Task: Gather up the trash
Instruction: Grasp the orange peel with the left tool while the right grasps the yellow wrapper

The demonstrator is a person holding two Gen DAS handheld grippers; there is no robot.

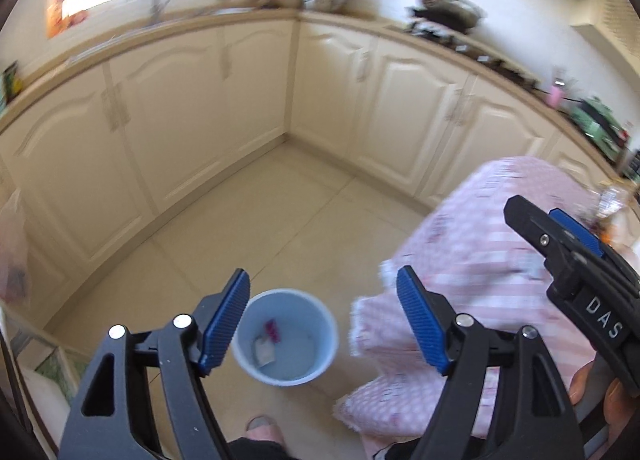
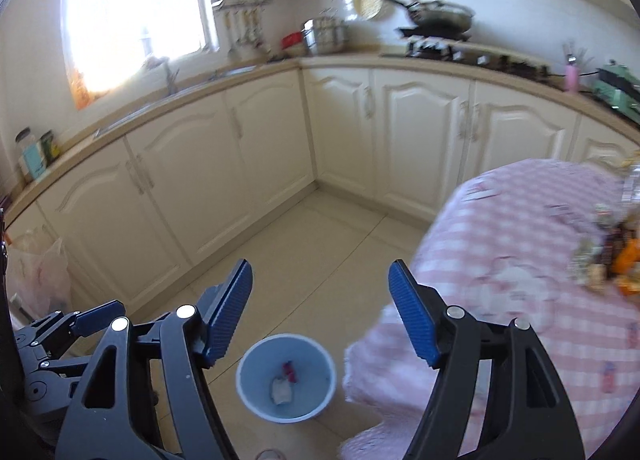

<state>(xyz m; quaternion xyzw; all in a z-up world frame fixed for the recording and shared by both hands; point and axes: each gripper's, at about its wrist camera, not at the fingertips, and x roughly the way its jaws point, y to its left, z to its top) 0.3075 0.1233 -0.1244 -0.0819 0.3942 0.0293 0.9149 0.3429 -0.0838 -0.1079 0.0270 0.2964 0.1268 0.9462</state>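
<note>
Both grippers, left [image 1: 322,320] and right [image 2: 320,314], hung jaws apart and empty above the blue bin [image 2: 286,376], which held 2 scraps. Judging by this, a drop was done; next called for reaching the litter pile [image 2: 608,256] on the pink-checked table [image 2: 520,260].

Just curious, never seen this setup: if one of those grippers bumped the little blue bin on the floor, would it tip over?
Probably easily. The blue bin looks thin plastic and holds only a couple of scraps, so likely light. On the smooth tile floor it might slide first.

Tiled floor [image 1: 256,220], blue bin [image 1: 285,336] standing
</note>
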